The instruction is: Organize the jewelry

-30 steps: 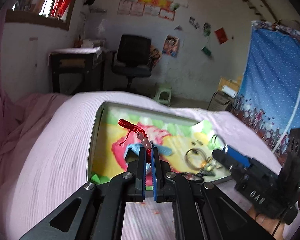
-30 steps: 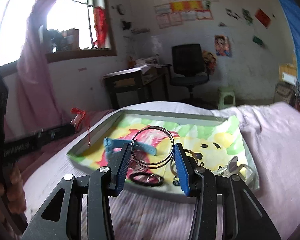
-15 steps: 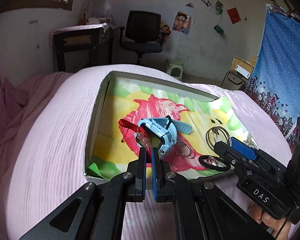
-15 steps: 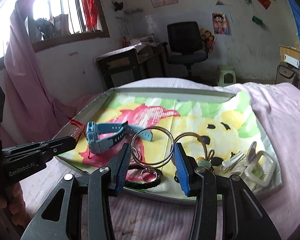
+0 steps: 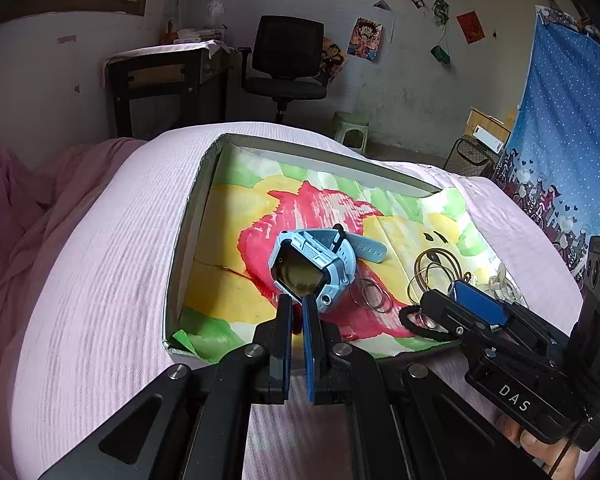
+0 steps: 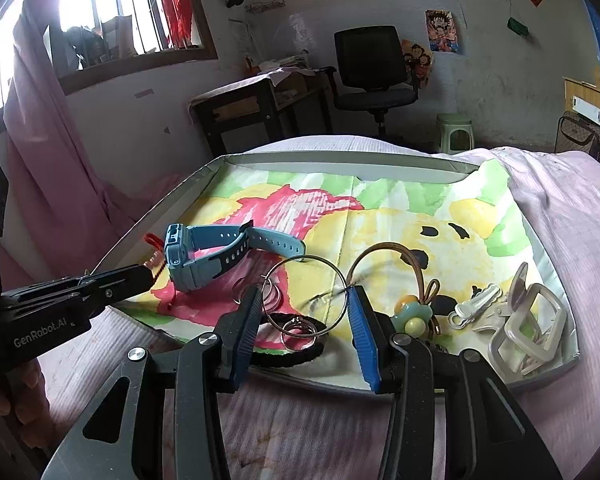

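Observation:
A shallow tray [image 5: 188, 216] lined with bright painted paper lies on the pink bed. My left gripper [image 5: 297, 312] is shut on a red beaded bracelet [image 6: 156, 258], low over the tray's near left part beside a blue watch [image 5: 314, 266]. My right gripper [image 6: 304, 308] is shut on a large silver bangle [image 6: 305, 258] held above the tray's near edge [image 6: 284, 372]. Thin silver rings [image 5: 370, 294], a black hair tie [image 6: 300, 354] and a brown loop [image 6: 384, 252] lie in the tray.
White and beige hair clips [image 6: 516, 320] and a green flower tie [image 6: 414, 318] lie at the tray's right end. A dark desk [image 5: 168, 80], office chair [image 5: 286, 64] and green stool [image 5: 350, 130] stand beyond the bed. A blue curtain [image 5: 568, 120] hangs on the right.
Both grippers moved forward and down toward the tray. The red bracelet, earlier standing up above the left fingers, now sits low by the blue watch. The bangle stays held.

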`<action>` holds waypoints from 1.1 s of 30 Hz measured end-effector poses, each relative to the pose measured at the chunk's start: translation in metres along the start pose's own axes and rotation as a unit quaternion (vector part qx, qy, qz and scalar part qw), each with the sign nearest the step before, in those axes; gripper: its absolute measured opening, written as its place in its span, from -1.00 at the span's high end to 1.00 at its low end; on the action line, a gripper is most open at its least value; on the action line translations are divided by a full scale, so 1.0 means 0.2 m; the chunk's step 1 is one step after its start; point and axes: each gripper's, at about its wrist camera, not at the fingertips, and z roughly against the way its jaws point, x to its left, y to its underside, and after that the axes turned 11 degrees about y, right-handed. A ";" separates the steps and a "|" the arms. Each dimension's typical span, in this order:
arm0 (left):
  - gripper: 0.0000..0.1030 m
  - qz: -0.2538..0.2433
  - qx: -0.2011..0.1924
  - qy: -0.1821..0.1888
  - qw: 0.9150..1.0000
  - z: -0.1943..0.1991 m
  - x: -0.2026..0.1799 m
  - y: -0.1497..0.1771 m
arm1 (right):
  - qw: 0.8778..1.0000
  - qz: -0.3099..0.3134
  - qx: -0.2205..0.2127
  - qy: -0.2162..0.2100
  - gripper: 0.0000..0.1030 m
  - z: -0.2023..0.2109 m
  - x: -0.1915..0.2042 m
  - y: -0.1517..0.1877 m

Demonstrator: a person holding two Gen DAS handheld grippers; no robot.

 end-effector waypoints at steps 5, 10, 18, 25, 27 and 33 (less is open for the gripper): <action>0.72 -0.001 -0.010 0.011 1.000 0.03 -0.01 0.01 | 1.000 0.001 -0.006 -0.004 0.22 0.01 0.00 0.00; 0.05 -0.004 -0.041 0.014 0.999 0.11 -0.02 0.04 | 1.000 0.002 -0.029 -0.002 0.04 0.08 0.00 0.00; -0.29 -0.006 -0.082 -0.001 0.997 0.24 -0.02 0.08 | 0.998 0.001 -0.065 0.011 -0.13 0.21 -0.02 0.00; -0.80 -0.006 -0.123 -0.016 0.992 0.37 -0.04 0.13 | 0.995 -0.012 -0.093 0.023 -0.61 0.37 -0.07 0.02; -0.86 -0.007 -0.135 -0.019 0.991 0.41 -0.05 0.16 | 0.995 -0.014 -0.099 0.021 -0.75 0.42 -0.08 0.03; -0.98 -0.016 -0.164 -0.022 0.986 0.52 -0.09 0.24 | 0.992 -0.004 -0.120 0.024 -0.97 0.57 -0.09 0.07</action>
